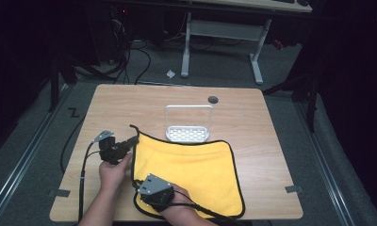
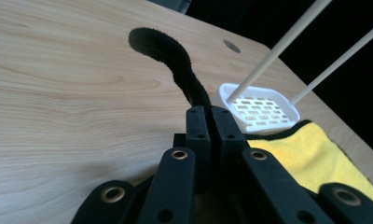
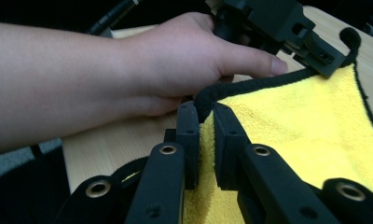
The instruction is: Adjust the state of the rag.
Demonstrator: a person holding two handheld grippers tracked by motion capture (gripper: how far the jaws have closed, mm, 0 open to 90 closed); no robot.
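Hidden and cut-off parts

Your right hand (image 1: 179, 207) and its gripper (image 1: 154, 192) cover the yellow cloth's (image 1: 196, 174) near left corner, the bottom edge crops your forearms, and the white rack's (image 2: 261, 106) two rods leave the left gripper view's top.

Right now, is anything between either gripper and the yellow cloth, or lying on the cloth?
Nothing visible. The left gripper is closed on the yellow cloth at its far left corner, the right gripper on its left black-trimmed edge. The white rack stands beyond the cloth's far edge, not on it.
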